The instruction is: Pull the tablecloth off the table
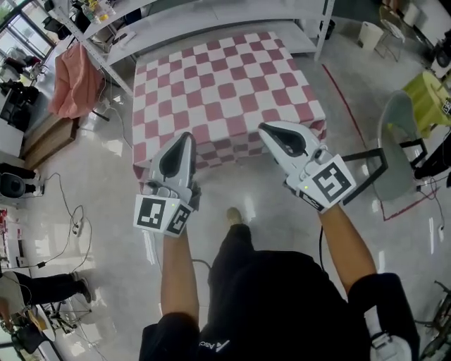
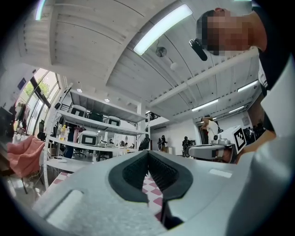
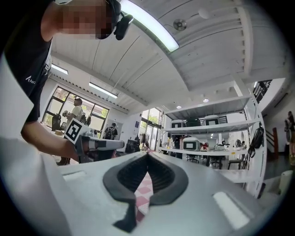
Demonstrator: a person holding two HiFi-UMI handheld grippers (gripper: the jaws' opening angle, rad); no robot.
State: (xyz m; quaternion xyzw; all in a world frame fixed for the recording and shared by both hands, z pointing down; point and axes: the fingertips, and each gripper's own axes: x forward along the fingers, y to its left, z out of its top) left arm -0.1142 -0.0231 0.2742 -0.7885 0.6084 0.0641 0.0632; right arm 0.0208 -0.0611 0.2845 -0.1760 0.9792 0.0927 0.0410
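A red-and-white checked tablecloth [image 1: 225, 84] lies flat over the table, its near edge hanging down in front of me. Both grippers are held up over that near edge, side by side. The left gripper [image 1: 186, 135] is shut, its tips meeting. The right gripper [image 1: 261, 129] is also shut. In the left gripper view the left gripper [image 2: 148, 152] has its jaws touching at the tips, and the tablecloth [image 2: 154, 191] shows through the hollow behind them. The right gripper [image 3: 147, 154] looks the same, with the tablecloth [image 3: 144, 189] below. I see no cloth pinched at either tip.
White shelving [image 1: 211, 21] stands behind the table. A pink cloth [image 1: 70, 81] hangs on a rack at the left. A grey chair [image 1: 398, 141] stands right of the table. Cables [image 1: 70, 225] trail on the floor at the left, where another person's leg [image 1: 42, 285] shows.
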